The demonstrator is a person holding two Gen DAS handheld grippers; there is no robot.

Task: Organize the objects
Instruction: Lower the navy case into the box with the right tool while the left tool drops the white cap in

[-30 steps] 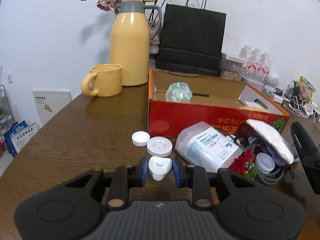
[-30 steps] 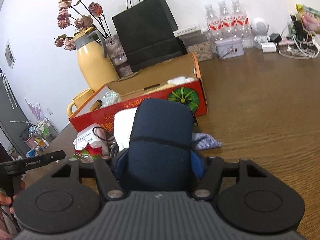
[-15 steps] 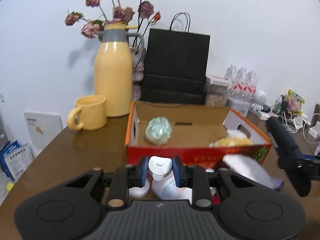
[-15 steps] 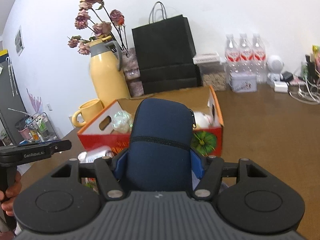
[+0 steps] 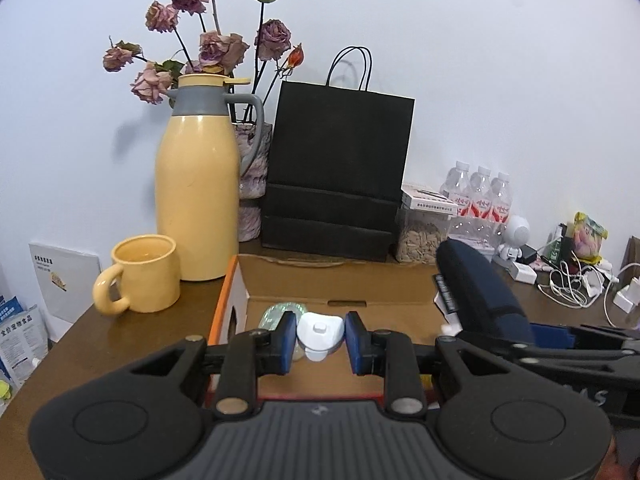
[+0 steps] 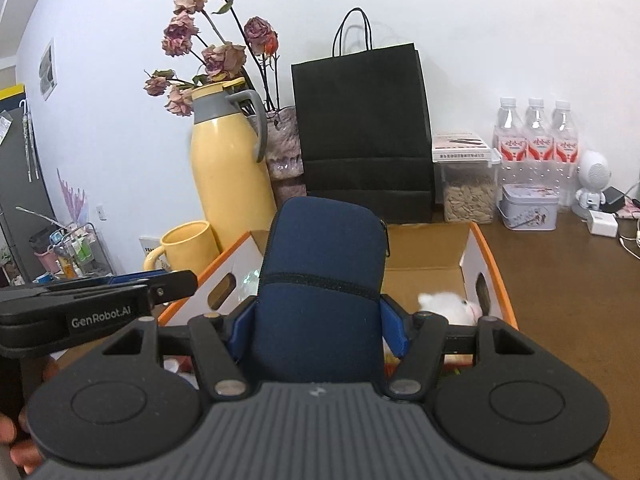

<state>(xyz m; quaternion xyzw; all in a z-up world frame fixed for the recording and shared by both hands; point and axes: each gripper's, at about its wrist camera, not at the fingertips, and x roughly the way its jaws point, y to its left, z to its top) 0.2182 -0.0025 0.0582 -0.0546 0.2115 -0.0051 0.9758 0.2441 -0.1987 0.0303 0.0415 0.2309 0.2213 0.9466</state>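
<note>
Box (image 5: 340, 280) now sits under both my grippers: left gripper (image 5: 320, 338) pinches the white cap (image 5: 320, 332), right gripper (image 6: 318, 320) clamps the blue pouch (image 6: 320, 280), both lifted off the desk, ready to drop in.

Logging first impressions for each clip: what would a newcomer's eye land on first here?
Probably the navy pouch filling the right hand-held gripper, raised over the open cardboard box. Next, the small white cap pinched in the left hand-held gripper, and the tall yellow jug behind.
</note>
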